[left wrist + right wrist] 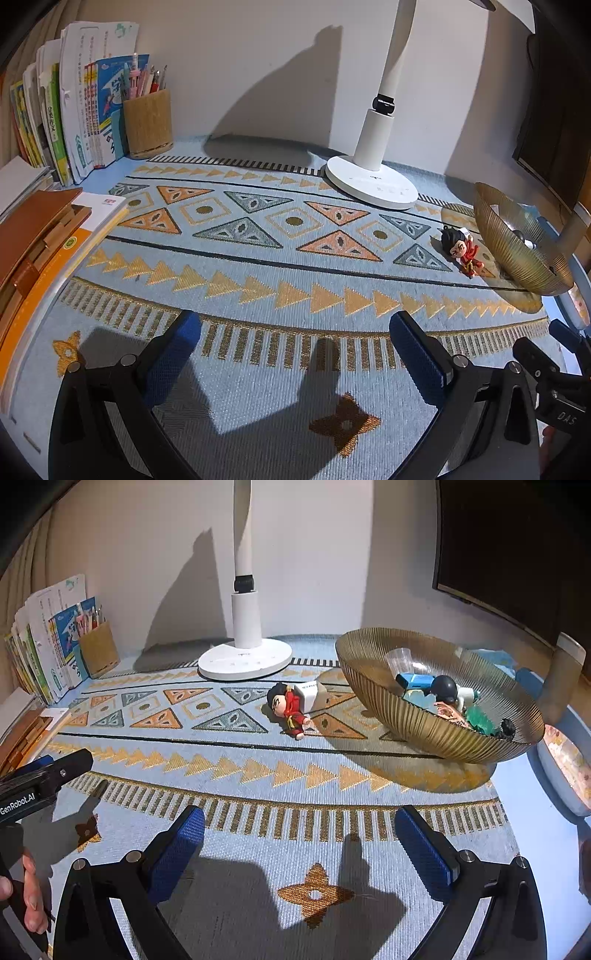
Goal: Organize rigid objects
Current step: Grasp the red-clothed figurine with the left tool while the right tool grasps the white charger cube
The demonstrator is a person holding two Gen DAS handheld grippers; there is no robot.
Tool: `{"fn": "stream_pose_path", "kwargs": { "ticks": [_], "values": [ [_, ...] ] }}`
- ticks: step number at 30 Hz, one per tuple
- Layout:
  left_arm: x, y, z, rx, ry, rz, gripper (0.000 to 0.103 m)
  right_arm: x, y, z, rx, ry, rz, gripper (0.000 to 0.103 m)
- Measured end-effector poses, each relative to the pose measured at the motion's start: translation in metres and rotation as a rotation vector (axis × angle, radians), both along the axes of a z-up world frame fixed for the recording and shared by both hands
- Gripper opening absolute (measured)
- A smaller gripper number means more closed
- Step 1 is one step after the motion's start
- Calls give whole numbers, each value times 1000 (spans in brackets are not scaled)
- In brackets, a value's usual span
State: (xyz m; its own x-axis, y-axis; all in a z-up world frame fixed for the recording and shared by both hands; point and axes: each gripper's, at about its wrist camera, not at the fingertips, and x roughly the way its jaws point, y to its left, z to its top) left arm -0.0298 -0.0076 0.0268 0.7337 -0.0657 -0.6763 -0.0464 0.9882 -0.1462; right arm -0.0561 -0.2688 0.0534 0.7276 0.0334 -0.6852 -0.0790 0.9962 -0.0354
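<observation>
Two small things lay beside the bowl [424,731], the figurine [290,709] slantwise; your right gripper [299,849], released and empty, sat nearer.

Both wrist views look forward and down from low over the mat [295,369], side by side; the left faces books [74,110], the right the bowl [424,731]; both share lamp [373,177] and figurine [463,251]

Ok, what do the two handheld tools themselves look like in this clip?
Both match: the left tool and right tool have black angular frames with silver round bolts and blue, finely textured finger pads. The left tool's black body reads "GenRobot.AI" in white in the right wrist view; the right tool's body shows "DAS". No sleeves or cables visible.
</observation>
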Motion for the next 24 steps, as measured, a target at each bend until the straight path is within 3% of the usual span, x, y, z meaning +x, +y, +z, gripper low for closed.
{"fn": "stream_pose_path", "kwargs": {
  "ticks": [4, 8, 15, 20, 22, 24],
  "values": [
    [1, -1, -1, 8, 8, -6, 102, -3, -9, 4, 29, -24, -38, 103],
    [10, -10, 1, 9, 32, -89, 102, 1, -31, 6, 119, -16, -104, 103],
    [76, -63, 21, -129, 131, -445, 102, 16, -78, -4, 314, 68, -246, 103],
    [119, -121, 8, -44, 154, -534, 102, 22, -108, -14, 448, 126, -325, 103],
    [128, -139, 1, -44, 168, -544, 102, 33, -115, -19, 545, 206, -263, 103],
    [136, -157, -7, -49, 190, -562, 102, 38, -123, -8, 570, 202, -242, 103]
  ]
}}
